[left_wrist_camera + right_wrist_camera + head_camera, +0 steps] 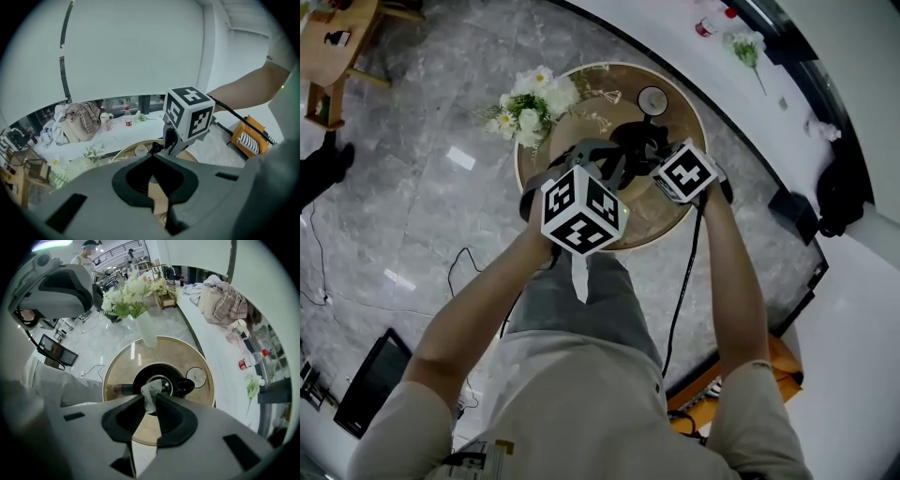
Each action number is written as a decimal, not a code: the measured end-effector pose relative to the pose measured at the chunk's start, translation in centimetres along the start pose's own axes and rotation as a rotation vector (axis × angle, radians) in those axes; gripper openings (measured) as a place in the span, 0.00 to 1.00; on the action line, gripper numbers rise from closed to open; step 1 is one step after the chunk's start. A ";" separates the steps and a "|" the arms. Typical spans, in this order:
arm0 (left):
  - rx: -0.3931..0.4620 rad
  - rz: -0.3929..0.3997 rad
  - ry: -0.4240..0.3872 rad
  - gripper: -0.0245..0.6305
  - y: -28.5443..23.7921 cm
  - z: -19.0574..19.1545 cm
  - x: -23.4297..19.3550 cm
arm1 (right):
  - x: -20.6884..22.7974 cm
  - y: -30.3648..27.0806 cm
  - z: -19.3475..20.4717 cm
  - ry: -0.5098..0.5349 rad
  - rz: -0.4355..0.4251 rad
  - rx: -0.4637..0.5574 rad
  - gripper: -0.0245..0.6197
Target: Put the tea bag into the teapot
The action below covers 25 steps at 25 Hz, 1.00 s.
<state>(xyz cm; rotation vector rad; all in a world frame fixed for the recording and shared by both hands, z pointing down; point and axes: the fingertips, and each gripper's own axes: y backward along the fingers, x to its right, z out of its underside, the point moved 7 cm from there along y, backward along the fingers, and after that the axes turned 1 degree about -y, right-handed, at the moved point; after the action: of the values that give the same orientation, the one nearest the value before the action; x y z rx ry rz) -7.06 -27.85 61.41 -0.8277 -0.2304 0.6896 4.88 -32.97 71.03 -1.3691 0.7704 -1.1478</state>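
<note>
Right gripper (pixel 149 398) clenched on tea bag (pixel 151 391) — bag sits directly over open teapot (pixel 138 376) mouth. Left gripper (pixel 152 161) beside teapot — jaws pinched together, empty.

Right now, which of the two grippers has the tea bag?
The right gripper: the white tea bag is pinched between its jaws, over the black teapot's mouth. The left gripper's jaws are together with nothing between them.

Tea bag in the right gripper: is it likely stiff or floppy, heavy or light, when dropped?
Probably floppy: the tea bag crumples where the right gripper pinches it. Likely light, since that small pinch carries it whole. Being limp, it might drape on the rim of the teapot below rather than fall in cleanly.
</note>
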 end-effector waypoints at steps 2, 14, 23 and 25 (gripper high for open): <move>-0.006 0.006 0.010 0.05 -0.4 0.5 0.2 | 0.0 -0.6 0.1 0.022 0.013 -0.025 0.14; -0.018 0.026 0.047 0.05 -0.7 2.5 0.5 | 0.2 -2.8 -0.6 0.002 0.012 -0.007 0.18; -0.032 0.019 0.080 0.05 -0.1 3.9 0.0 | 0.6 -2.8 -0.4 -0.040 0.014 0.049 0.27; -0.032 0.018 0.084 0.05 0.0 4.1 0.1 | 0.6 -2.7 -0.4 -0.050 0.017 0.053 0.27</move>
<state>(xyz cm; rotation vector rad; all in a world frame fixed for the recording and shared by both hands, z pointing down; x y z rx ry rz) -8.76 -25.35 64.14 -0.8884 -0.1592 0.6682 4.23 -33.22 73.69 -1.3402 0.7100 -1.1089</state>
